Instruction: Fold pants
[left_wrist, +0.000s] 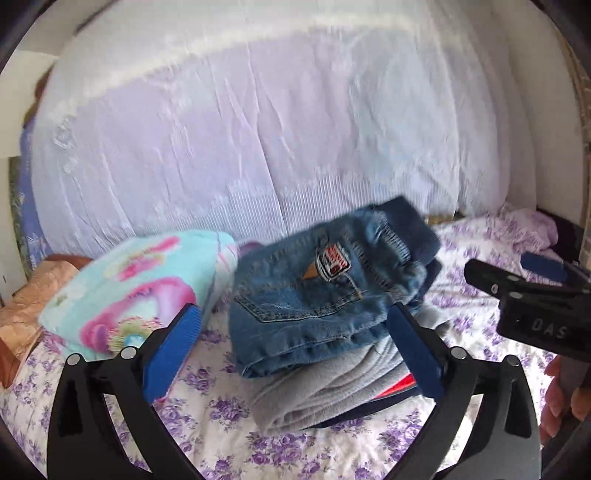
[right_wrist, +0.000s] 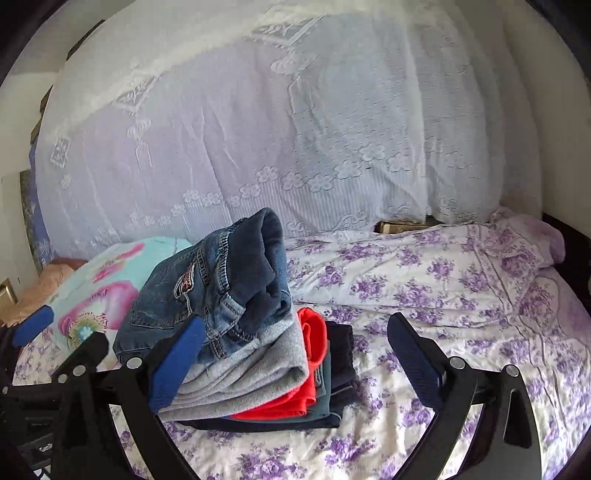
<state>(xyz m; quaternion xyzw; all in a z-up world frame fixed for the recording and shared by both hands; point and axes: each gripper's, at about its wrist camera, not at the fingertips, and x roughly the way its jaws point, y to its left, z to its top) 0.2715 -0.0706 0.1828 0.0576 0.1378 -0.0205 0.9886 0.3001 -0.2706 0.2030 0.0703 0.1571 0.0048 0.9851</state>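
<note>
Resting on a stack of folded clothes (right_wrist: 258, 380) on the bed (right_wrist: 424, 295), the folded jeans (left_wrist: 317, 291) sat on top, above a grey garment (left_wrist: 325, 384), a red one (right_wrist: 295, 391) and dark ones. My left gripper (left_wrist: 293, 354) stood wide and released, its blue fingers (left_wrist: 171, 354) either side of the stack, gripping nothing. My right gripper (right_wrist: 295, 365) was spread too, empty. A turquoise flowered blanket (left_wrist: 125, 288) lay just beside the stack, before a white lace curtain (right_wrist: 258, 129).

- Purple-flowered bedsheet (right_wrist: 424, 291) spreads across the whole bed.
- White lace cover (right_wrist: 280, 122) drapes over the bulk at the far side.
- Turquoise floral pillow (left_wrist: 122, 288) lies left, with a peach cushion (left_wrist: 33, 295) just beyond it.
</note>
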